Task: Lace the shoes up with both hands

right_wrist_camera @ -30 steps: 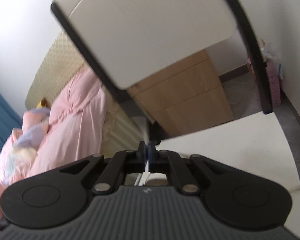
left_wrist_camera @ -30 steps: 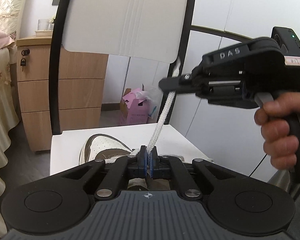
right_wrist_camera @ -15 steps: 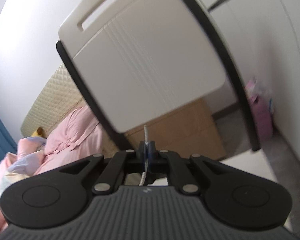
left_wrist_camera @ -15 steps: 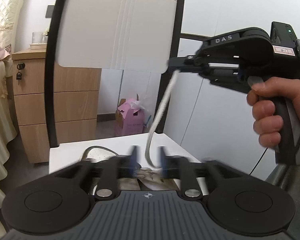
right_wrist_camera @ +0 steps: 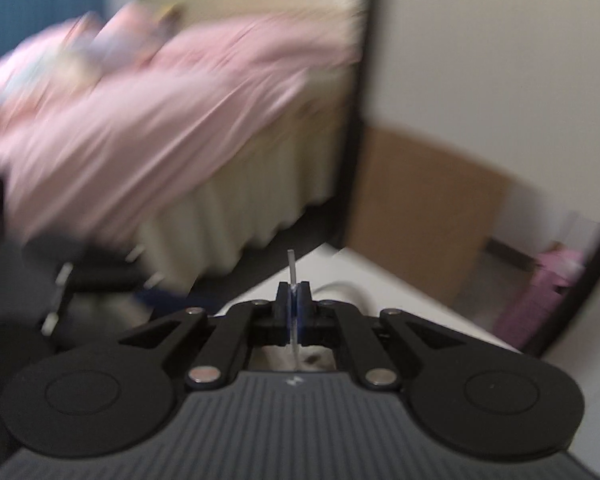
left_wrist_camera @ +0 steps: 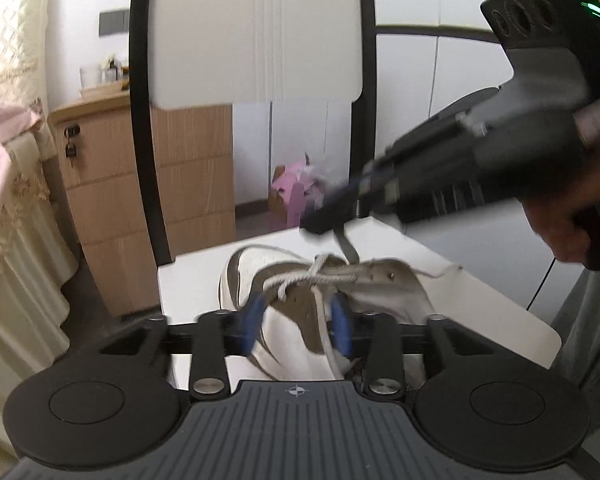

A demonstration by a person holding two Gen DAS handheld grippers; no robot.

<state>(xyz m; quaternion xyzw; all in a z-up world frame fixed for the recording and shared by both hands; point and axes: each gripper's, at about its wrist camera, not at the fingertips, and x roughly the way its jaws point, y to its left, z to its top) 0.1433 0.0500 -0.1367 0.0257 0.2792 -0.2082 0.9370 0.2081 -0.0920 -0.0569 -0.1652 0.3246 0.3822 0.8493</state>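
Observation:
A white and brown shoe [left_wrist_camera: 296,304] lies on the white chair seat [left_wrist_camera: 480,296]. Its white lace [left_wrist_camera: 308,276] crosses over the tongue. My left gripper [left_wrist_camera: 298,320] is open just above the shoe, its blue pads [left_wrist_camera: 252,312] on either side of the tongue, holding nothing. My right gripper [right_wrist_camera: 293,304] is shut on the lace tip [right_wrist_camera: 291,268], which sticks up between its pads. In the left wrist view the right gripper [left_wrist_camera: 324,220] hangs just above the shoe's far side, blurred by motion.
The chair's white backrest [left_wrist_camera: 256,32] and black frame [left_wrist_camera: 144,120] stand behind the shoe. A wooden drawer cabinet [left_wrist_camera: 116,200] and a bed with a pink cover [right_wrist_camera: 140,120] are to the left. A pink box [left_wrist_camera: 288,196] sits on the floor.
My left gripper has let go of the lace and opened over the shoe. My right gripper has swung down from high up to just above the shoe, still holding the lace tip.

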